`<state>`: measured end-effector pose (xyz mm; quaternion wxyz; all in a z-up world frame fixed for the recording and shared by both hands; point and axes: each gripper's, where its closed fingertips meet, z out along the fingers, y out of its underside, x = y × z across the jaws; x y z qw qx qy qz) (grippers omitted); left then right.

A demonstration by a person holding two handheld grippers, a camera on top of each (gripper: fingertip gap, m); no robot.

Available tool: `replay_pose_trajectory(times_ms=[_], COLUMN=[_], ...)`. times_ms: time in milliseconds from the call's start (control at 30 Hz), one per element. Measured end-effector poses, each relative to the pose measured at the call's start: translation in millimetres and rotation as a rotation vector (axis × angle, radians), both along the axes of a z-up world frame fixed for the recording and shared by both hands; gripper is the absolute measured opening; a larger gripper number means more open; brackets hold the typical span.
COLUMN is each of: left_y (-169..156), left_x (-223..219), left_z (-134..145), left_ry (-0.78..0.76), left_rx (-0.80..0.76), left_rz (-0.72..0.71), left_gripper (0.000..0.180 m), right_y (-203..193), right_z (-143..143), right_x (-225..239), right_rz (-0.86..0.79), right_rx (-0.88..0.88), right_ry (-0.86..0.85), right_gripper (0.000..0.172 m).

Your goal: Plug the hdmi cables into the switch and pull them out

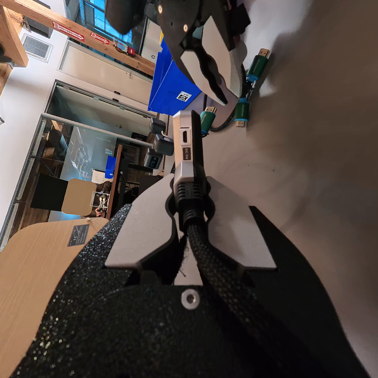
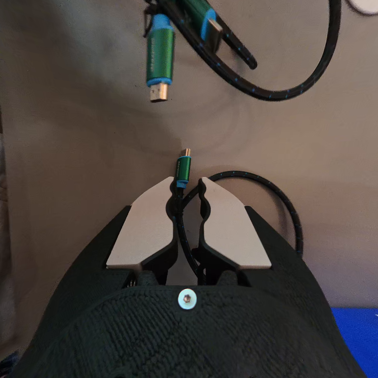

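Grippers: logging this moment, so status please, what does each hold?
Left gripper shut on silver-and-black adapter box. Right gripper open, green metal plug between fingers, unclamped. Braided black cable loops alongside.

My feed shows workshop or lab-style office. Grey bench [image 1: 306, 184] close under me, braided cables with green plugs [image 2: 160, 55] strewn on it. Blue plastic bins [image 1: 173, 86] at far edge. Beyond, glass-walled rooms [image 1: 86, 147], heavy timber beams [image 1: 81, 34] with red stickers overhead, wall vent [image 1: 36, 48]. Dark charger-like units [image 1: 153, 161], one with lit display, stacked on another desk. Light wooden tabletop [image 1: 41, 266] near left. I see person seated far off.
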<state>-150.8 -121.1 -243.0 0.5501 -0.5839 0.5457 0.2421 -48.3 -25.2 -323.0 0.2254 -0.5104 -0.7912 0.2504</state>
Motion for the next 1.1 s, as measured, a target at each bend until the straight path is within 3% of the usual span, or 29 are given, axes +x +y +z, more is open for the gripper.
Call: replay_pose_trajectory(times_ms=[267,333,567,733,867,1100], left_y=[0.4,0.6,-0.5,-1.1,-0.4,0.7], left_x=[2.2,2.7,3.8,2.6,2.5,4.7], left_z=[-2.5,-2.7,-4.3,-3.7,-3.6,-5.3], left_ry=[-0.023,-0.023,-0.027,-0.039,-0.048,0.000], left_rx=[-0.003,-0.005,-0.015,-0.007,0.000,0.025], left_rz=[0.003,0.001,-0.005,-0.004,-0.008,-0.010], left_gripper=[0.024,0.024,0.024,0.024,0.024,0.024], right_y=[-16.7,-13.5,2.3,4.6,22.3,24.0], right_z=[-0.4,-5.7,-21.3,-12.1,-4.4,-22.8], right_x=[-5.0,-8.7,-14.5,-15.9,-17.3,-14.7], right_rz=[0.158,0.129,-0.042,-0.100,-0.177,-0.197], right_rx=[0.392,0.380,0.159,0.064,0.114,-0.023], right_ry=[0.103,0.091,-0.003,0.039,0.081,-0.087], right_gripper=[0.016,0.002,0.000,0.018,0.032,0.024])
